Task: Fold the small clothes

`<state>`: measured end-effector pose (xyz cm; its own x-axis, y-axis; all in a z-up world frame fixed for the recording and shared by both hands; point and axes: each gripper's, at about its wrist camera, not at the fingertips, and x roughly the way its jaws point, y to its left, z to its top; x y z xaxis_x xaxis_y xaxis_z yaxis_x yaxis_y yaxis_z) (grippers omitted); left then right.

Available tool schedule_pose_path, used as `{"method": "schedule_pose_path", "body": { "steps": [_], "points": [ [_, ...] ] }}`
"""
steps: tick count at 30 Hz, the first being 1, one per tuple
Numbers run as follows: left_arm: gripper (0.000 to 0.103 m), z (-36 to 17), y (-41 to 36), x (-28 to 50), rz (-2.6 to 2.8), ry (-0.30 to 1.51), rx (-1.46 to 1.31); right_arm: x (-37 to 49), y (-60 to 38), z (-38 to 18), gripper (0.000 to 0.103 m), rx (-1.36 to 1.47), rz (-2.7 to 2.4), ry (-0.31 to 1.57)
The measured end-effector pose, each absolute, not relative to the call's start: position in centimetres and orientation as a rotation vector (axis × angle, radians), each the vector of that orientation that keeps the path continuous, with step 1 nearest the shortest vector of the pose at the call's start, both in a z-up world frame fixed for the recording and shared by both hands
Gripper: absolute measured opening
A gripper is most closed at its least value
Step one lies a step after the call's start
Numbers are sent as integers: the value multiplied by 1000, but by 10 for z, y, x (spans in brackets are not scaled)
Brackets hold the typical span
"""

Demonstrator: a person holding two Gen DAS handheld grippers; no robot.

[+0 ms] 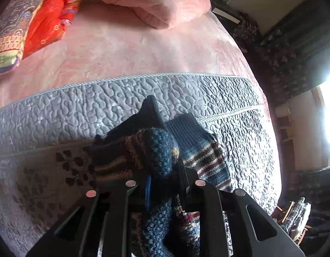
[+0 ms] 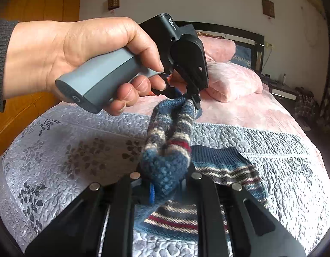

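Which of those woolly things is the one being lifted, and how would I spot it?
Start at the grey quilted bedspread covering the near end of the pink bed. Above it, a striped knitted sock hangs stretched between the left tongs and the right tongs. Its twin, with the same blue, cream and red stripes, lies flat on the quilt underneath.

The bed (image 2: pixel 261 115) is covered by a pink blanket (image 1: pixel 132 51), with a grey quilt (image 2: pixel 68 141) spread over the part under the right hand-held gripper (image 2: pixel 165 184). A striped sock (image 2: pixel 229 171) lies flat on the quilt, just ahead and right of that gripper. Pink pillows (image 2: pixel 231 81) rest on the blanket well beyond the left hand-held gripper (image 1: pixel 160 171), and a red patterned cloth (image 1: pixel 47 17) lies far ahead to its left.
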<state>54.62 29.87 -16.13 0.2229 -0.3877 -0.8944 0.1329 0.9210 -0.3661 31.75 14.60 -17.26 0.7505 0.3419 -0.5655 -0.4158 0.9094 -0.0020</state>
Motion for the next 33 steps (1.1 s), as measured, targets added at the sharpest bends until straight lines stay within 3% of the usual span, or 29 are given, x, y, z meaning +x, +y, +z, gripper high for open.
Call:
{"method": "schedule_pose_path", "body": {
  "steps": [33],
  "points": [
    [19,-216,171,562,-343,1355,-112,336,34,-223,13,13,298,680]
  ]
}}
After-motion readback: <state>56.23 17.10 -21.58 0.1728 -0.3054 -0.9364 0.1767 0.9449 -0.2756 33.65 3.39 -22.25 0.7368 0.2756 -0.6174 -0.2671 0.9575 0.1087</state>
